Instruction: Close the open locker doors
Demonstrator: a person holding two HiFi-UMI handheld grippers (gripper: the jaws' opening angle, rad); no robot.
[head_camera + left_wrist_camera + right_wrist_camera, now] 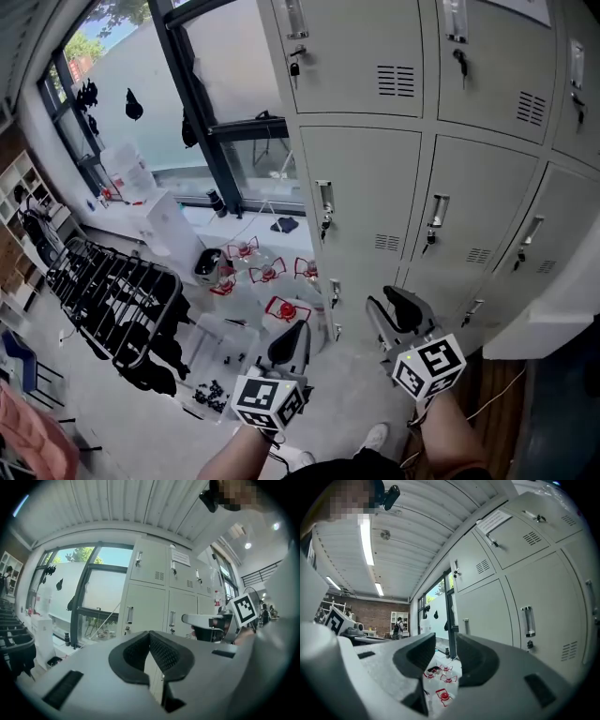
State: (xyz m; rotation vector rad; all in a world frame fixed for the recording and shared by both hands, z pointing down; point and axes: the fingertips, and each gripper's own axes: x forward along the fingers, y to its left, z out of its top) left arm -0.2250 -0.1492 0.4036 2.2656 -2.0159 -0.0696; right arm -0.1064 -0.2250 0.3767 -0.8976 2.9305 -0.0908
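A wall of grey lockers (375, 197) stands in front of me, and the doors I can see lie flat and shut, each with a handle (325, 199) and a vent. A pale panel (553, 314) juts out at the lower right; I cannot tell whether it is an open door. My left gripper (289, 339) hangs low before the bottom lockers, shut with nothing in it, and its dark pads meet (150, 641). My right gripper (398, 305) is beside it, open and empty (445, 654), with the lockers (511, 602) just to its right.
Several water bottles with red caps (281, 307) stand on the floor left of the lockers. A black rack (122, 300) fills the left side below a large window (141, 94). White boxes (169, 225) sit by the window.
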